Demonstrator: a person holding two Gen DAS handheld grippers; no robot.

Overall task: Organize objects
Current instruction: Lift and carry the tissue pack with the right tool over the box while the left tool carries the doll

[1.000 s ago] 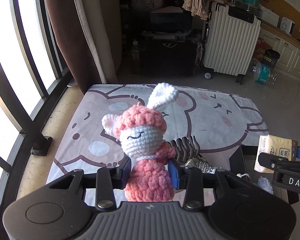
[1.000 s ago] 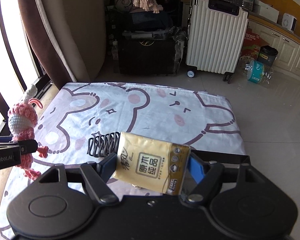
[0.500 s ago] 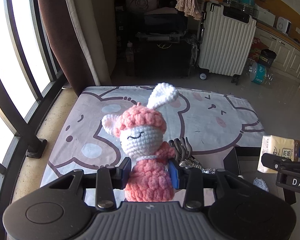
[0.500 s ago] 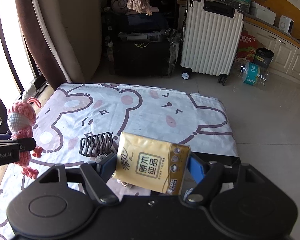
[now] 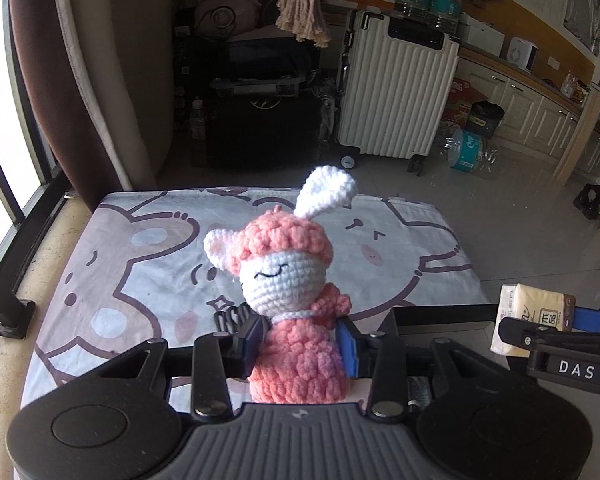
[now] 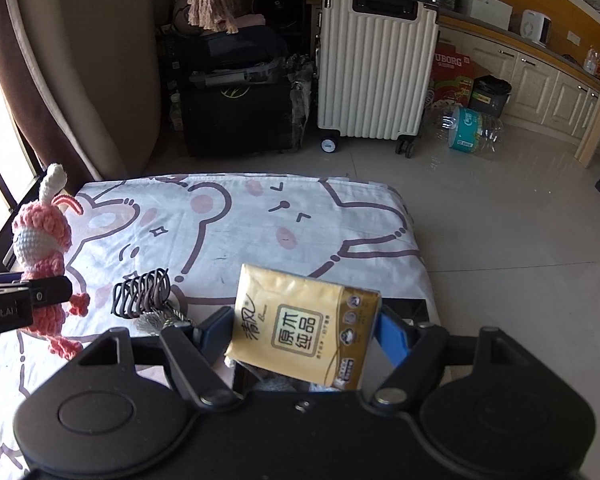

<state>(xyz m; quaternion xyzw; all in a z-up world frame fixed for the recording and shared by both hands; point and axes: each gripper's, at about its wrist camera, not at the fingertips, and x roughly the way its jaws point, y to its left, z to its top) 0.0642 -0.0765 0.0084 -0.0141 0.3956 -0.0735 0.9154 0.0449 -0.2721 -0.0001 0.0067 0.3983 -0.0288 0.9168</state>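
The left gripper (image 5: pixel 302 338) clamps one crocheted bunny doll (image 5: pixel 288 292); the right gripper (image 6: pixel 306 330) clamps one tissue pack (image 6: pixel 304 326); one hair claw (image 6: pixel 142 293) lies on the bed (image 6: pixel 260 216).

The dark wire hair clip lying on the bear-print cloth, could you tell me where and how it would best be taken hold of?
Probably across the hair clip's narrow width, at the middle of the coiled wire body, coming from above. It lies flat on the cloth, so the sides are open, and the silvery tassel at its near end is too loose to grip. Both grippers are full now.
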